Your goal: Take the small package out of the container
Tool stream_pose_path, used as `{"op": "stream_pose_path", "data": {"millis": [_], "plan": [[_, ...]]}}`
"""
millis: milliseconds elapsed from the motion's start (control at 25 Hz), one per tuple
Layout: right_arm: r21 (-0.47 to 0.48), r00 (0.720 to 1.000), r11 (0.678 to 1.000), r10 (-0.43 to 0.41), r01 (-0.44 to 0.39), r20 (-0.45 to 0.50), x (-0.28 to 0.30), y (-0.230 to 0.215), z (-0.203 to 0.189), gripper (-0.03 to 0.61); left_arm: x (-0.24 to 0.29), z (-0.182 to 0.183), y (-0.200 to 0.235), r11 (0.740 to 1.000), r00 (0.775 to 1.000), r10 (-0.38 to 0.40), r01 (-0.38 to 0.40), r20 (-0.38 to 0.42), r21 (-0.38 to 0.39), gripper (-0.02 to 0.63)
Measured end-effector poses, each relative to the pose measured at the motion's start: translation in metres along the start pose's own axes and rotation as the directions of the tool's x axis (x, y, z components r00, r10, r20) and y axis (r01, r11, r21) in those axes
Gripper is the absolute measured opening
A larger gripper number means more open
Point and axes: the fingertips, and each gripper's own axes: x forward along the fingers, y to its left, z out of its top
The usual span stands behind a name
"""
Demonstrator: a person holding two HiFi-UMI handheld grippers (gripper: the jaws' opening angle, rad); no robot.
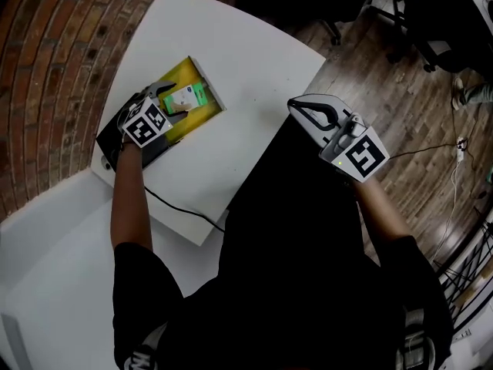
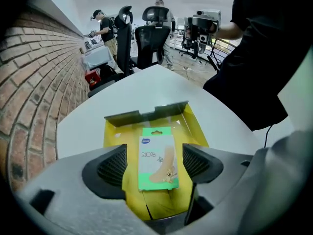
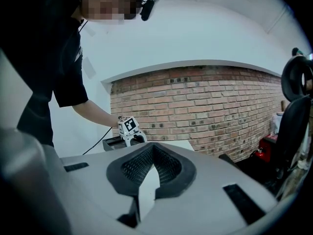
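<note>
A small green and white package (image 1: 189,97) (image 2: 157,158) lies flat in an open yellow container (image 1: 203,81) (image 2: 194,124) on the white table. My left gripper (image 1: 172,103) (image 2: 155,164) points steeply down into the container. It is open, with one pad on each side of the package and neither pad pressing on it. My right gripper (image 1: 297,106) (image 3: 153,147) hangs off the table's right edge, over the floor. It is shut and holds nothing. From the right gripper view, the left gripper's marker cube (image 3: 128,126) shows far off above the table.
The white table (image 1: 254,52) stands beside a brick wall (image 2: 34,82). A black cable (image 1: 185,210) trails from the left gripper, and a black box (image 1: 154,151) lies under it. Office chairs (image 2: 149,38) and people (image 2: 105,26) are beyond the table, on a wooden floor (image 1: 400,75).
</note>
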Motion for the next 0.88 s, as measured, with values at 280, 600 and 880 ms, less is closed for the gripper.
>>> {"op": "stream_pose_path", "data": {"millis": [280, 600, 880], "plan": [[-0.002, 1.000, 1.000, -0.024, 0.024, 0.009, -0.006, -0.007, 0.000, 0.005, 0.026, -0.013, -0.004, 0.999, 0.997, -0.037, 0.039, -0.065, 0.030, 0.348], [-0.005, 0.999, 0.999, -0.047, 0.047, -0.008, -0.016, -0.011, -0.006, 0.005, 0.045, -0.019, -0.009, 0.996, 0.993, -0.068, 0.073, -0.098, 0.051, 0.347], [-0.006, 0.998, 0.998, -0.068, 0.068, -0.007, -0.023, -0.011, -0.003, 0.005, 0.041, -0.016, -0.011, 0.994, 0.990, -0.106, 0.109, -0.097, 0.027, 0.321]]}}
